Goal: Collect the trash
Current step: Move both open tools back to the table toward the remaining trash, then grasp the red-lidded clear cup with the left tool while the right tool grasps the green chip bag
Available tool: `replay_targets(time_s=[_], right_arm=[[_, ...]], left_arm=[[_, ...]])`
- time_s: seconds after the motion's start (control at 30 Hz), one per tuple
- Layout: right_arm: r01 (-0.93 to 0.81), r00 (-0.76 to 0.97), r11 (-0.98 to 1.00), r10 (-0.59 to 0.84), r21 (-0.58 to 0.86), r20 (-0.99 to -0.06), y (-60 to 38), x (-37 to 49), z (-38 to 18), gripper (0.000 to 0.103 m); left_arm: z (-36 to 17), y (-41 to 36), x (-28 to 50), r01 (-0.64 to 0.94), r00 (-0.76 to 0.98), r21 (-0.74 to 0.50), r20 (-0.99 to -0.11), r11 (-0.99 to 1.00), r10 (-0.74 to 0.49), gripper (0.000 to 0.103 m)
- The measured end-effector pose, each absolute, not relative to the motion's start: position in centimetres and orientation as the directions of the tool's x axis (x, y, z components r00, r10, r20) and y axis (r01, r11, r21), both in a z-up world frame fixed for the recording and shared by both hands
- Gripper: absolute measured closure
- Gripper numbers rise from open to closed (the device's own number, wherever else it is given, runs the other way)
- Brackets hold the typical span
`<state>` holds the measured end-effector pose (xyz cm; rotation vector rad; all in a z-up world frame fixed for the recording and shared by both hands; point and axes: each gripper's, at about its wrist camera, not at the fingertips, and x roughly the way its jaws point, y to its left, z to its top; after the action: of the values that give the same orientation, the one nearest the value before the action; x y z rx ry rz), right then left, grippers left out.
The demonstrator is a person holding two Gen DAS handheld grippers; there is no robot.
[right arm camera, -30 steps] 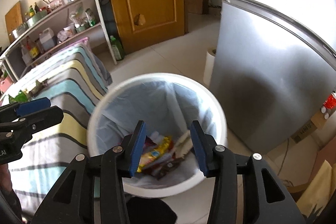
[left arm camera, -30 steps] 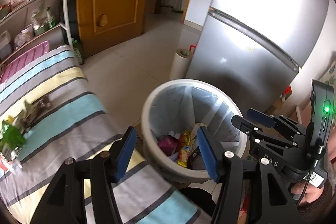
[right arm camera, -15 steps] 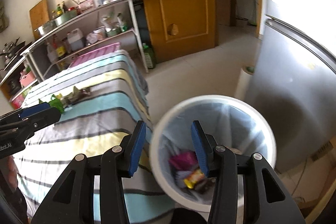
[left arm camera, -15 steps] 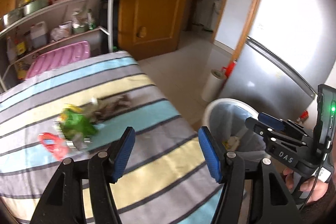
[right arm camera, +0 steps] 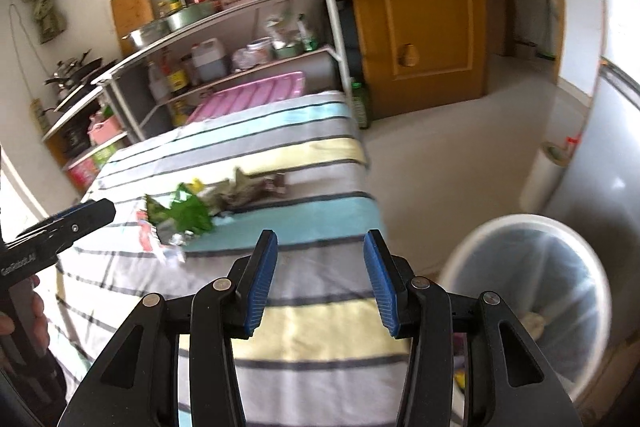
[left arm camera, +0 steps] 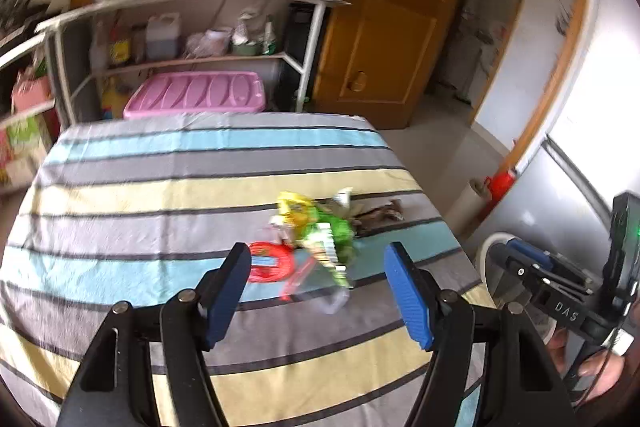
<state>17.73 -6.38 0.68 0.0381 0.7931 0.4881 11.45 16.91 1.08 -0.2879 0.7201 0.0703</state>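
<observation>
Left wrist view: left gripper (left arm camera: 318, 291) jaws opening, empty; right gripper (right arm camera: 319, 283) fingers apart, empty. Wrappers (left arm camera: 316, 231) lie on the striped cloth (left arm camera: 160, 195), bin (right arm camera: 524, 291) beside it. Risk: overlapping wrappers slip out if pinched together.

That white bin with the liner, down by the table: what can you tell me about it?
The trash bin is round, white and looks plastic, lined with a thin translucent bag. It stands upright on the floor beside the striped table's corner, near the grey fridge. Some trash lies at its bottom, too blurred to name. Neither gripper touches it.
</observation>
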Motion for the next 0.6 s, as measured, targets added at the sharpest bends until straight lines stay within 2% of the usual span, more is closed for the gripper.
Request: replay_targets(time_s=[0.13, 0.3, 0.6], right_arm=[[-0.434, 0.562, 0.868, 0.469, 0.24, -0.682, -3.8, 18.5, 0.2, 0.048], [-0.504, 0.508, 0.83, 0.51, 0.241, -0.694, -0.2, 19.1, -0.5, 0.047], [-0.522, 0.392, 0.768, 0.603, 0.372, -0.695, 3.7, 21.0, -2.0, 0.046]], left_arm=[[0.0, 19.4, 11.4, -0.213, 0.736, -0.238, -0.677, 0.948, -0.005, 0.031], [-1.2, 21.3, 11.7, -0.246, 0.713, -0.244, -0.701, 0.938, 0.005, 0.03], [-2.8, 21.9, 12.8, -0.214, 0.686, -0.261, -0.726, 0.941, -0.045, 0.029]])
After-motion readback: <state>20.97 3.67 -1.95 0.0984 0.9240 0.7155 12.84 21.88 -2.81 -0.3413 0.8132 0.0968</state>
